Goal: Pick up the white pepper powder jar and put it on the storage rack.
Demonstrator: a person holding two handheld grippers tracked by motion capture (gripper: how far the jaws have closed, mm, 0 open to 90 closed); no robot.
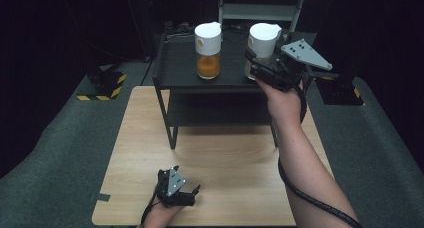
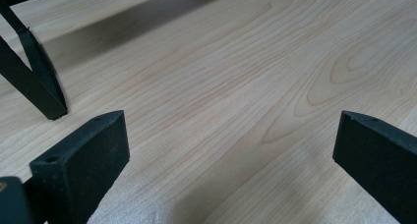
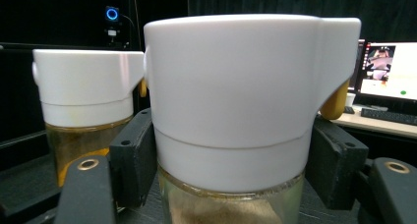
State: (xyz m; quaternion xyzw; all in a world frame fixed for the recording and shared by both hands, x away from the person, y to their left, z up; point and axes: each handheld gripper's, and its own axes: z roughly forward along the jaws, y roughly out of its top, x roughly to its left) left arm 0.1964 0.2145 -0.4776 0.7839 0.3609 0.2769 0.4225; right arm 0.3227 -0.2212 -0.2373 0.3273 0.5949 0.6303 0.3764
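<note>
Surface: pale wood table [image 1: 225,153], black shelf rack [image 1: 210,73] | room dark | right tool [image 1: 260,70] clamped on white-lidded jar [image 1: 263,40] | left tool [image 1: 192,193] jaws apart, resting on table.

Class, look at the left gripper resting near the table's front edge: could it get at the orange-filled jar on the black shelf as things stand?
Probably yes: the left gripper is open and empty, and bare table lies between it and the orange-filled jar near the black shelf front edge, clear of the right gripper.

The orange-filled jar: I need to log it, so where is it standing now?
In the high view the orange-filled jar stands on the black shelf's top, left of the jar clamped by the right gripper.
</note>
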